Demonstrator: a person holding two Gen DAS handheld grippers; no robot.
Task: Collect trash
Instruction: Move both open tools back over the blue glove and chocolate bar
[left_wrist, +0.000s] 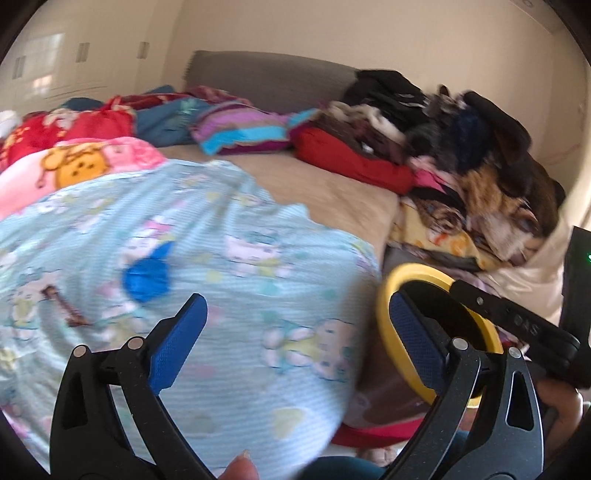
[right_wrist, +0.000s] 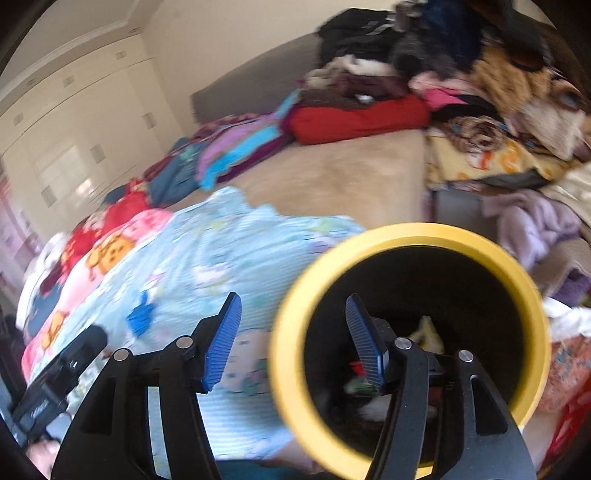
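Reaching for the next scrap, you have both claws empty: the left gripper gapes wide, the right gripper stands partly open, one finger over the yellow-rimmed bin. In the left view the blue scrap lies at ten o'clock on the pale blue blanket; pinch low without snagging cloth, then carry it to three o'clock, above the bin.

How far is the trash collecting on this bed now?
Done: some scraps already lie inside the yellow-rimmed bin. In hand: nothing; the left gripper and right gripper are both open and empty. Left: a blue scrap and a small brown piece remain on the light-blue blanket.
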